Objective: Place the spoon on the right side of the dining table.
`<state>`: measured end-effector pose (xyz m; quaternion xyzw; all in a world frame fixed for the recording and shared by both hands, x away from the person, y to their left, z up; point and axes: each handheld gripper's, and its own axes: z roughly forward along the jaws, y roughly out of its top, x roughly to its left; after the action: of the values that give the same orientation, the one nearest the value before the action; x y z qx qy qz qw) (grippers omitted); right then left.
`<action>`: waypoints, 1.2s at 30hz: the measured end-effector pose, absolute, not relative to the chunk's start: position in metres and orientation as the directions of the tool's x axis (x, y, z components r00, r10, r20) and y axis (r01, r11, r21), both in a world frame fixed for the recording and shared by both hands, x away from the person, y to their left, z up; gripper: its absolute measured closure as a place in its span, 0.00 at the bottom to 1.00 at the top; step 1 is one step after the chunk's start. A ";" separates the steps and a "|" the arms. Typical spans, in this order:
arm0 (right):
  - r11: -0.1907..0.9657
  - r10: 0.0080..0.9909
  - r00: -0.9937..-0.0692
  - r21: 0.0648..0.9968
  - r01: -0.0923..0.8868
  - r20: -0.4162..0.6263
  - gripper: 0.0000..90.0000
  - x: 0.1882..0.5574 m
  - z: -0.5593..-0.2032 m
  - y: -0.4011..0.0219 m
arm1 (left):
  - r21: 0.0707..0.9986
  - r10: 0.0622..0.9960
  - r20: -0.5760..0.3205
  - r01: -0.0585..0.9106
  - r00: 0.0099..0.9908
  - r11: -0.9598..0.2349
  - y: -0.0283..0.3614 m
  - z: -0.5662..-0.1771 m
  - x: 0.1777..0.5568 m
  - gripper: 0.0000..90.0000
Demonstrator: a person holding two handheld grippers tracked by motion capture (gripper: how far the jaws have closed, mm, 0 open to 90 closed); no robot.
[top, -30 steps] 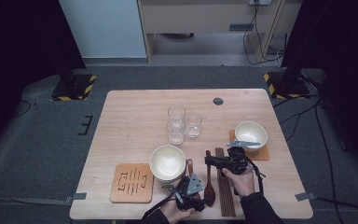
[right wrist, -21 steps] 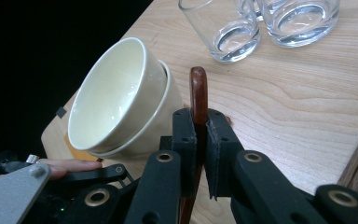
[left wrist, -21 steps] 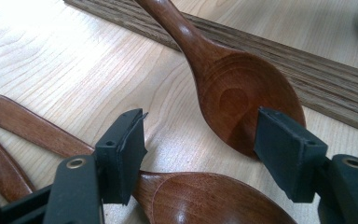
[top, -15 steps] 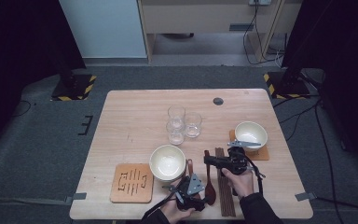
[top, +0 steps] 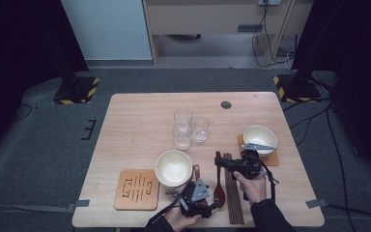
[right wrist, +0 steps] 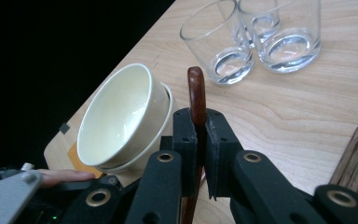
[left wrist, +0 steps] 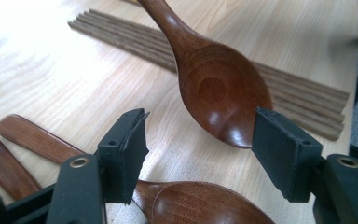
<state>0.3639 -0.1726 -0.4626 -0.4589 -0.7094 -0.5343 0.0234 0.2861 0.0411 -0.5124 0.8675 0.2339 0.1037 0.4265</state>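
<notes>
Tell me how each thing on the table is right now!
Left hand-held gripper: open, around the spoon's bowl.
Right hand-held gripper: shut on the spoon handle.
Wooden spoon: bowl facing up.
Stacked bowls: empty.
Three glasses: upright, empty.
Chopsticks: lying flat.
Far bowl: on a coaster.

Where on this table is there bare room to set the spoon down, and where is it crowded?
Bare wood: the far left, between the table edge and the glasses, and the strip left of the trivet. Also the near right corner, beyond the chopsticks. Crowded: the near middle, where stacked bowls, spoon and both hand-held grippers sit close together.
</notes>
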 end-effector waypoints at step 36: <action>-0.068 0.696 -0.555 0.811 0.581 0.456 0.94 0.364 -0.441 -0.191 | 0.908 0.581 -0.054 0.283 0.812 -0.310 0.101 -0.448 0.294 0.40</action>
<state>0.3640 -0.1906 -0.4408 -0.4688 -0.6809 -0.5604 -0.0511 0.2936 0.1007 -0.4481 0.7965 0.2713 0.1433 0.5210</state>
